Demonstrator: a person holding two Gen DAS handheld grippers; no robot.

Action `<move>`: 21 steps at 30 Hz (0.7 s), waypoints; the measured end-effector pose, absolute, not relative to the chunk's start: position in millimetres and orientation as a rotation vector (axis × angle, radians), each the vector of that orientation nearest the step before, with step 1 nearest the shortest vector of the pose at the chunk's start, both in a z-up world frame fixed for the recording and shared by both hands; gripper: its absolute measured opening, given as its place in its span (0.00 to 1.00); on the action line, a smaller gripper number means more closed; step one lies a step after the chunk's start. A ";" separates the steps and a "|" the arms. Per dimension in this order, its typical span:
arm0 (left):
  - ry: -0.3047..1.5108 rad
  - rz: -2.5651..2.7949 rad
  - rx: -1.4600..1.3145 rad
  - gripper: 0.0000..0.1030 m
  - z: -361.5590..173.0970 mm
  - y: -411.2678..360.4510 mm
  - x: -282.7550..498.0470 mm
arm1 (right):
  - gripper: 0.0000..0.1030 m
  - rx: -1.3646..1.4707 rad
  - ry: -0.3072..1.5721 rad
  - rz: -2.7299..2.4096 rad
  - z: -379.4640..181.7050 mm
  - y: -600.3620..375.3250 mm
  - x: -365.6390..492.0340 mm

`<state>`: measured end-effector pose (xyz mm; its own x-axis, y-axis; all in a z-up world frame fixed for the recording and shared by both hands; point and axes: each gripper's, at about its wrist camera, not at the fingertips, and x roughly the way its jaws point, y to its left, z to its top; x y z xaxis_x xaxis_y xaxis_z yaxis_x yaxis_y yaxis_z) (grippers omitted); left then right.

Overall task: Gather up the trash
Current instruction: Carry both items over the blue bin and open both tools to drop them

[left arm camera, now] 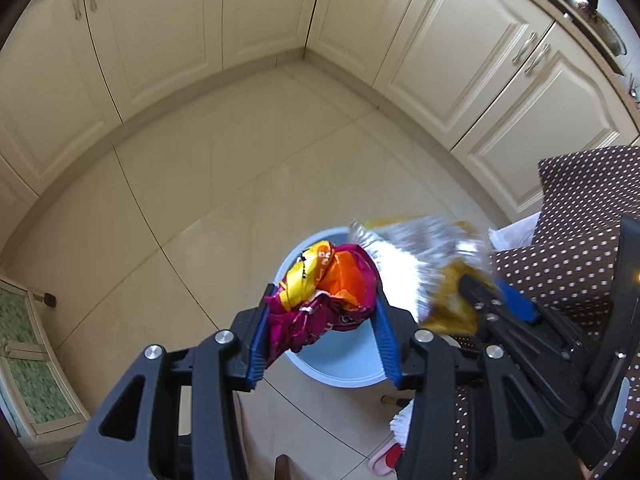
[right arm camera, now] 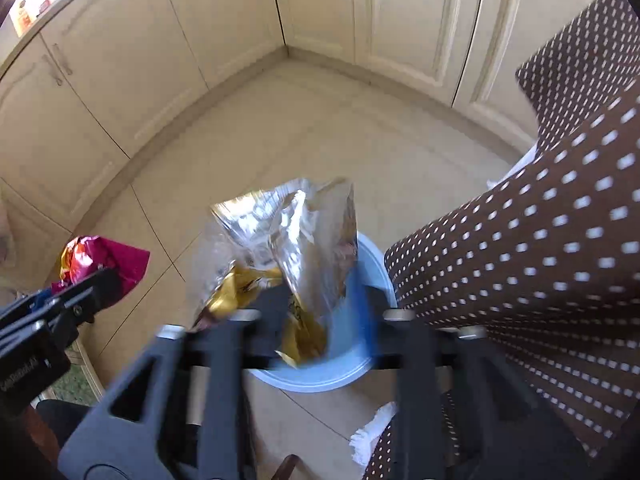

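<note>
My left gripper (left arm camera: 320, 300) is shut on a crumpled magenta, orange and yellow snack wrapper (left arm camera: 324, 300), held above a light blue bin (left arm camera: 340, 372) on the floor. It also shows at the left of the right wrist view (right arm camera: 104, 260). The right gripper (right arm camera: 316, 312) looks blurred; its jaws stand wide, with a silver and gold foil bag (right arm camera: 296, 240) between them over the bin's rim (right arm camera: 320, 380). Whether the fingers still pinch the bag is unclear. In the left wrist view the foil bag (left arm camera: 420, 256) and the right gripper (left arm camera: 496, 296) sit to the right.
Cream cabinets (left arm camera: 240, 20) line the far corner of the tiled floor (left arm camera: 200, 180). A brown polka-dot cloth (right arm camera: 540, 260) covers a surface on the right, close to the bin. A green patterned glass door (left arm camera: 28, 344) stands at the left.
</note>
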<state>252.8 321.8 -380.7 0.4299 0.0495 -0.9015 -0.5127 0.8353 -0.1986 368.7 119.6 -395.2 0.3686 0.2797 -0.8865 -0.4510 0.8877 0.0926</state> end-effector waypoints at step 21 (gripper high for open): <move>1.099 0.269 -0.451 0.45 -389.1 294.5 283.3 | 0.56 -0.125 0.938 0.387 -349.0 82.3 353.5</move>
<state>283.3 294.5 -389.1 0.4354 -0.0112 -0.9002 -0.4263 0.8782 -0.2171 353.5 82.3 -349.0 0.5289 0.2692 -0.8049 -0.3763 0.9244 0.0620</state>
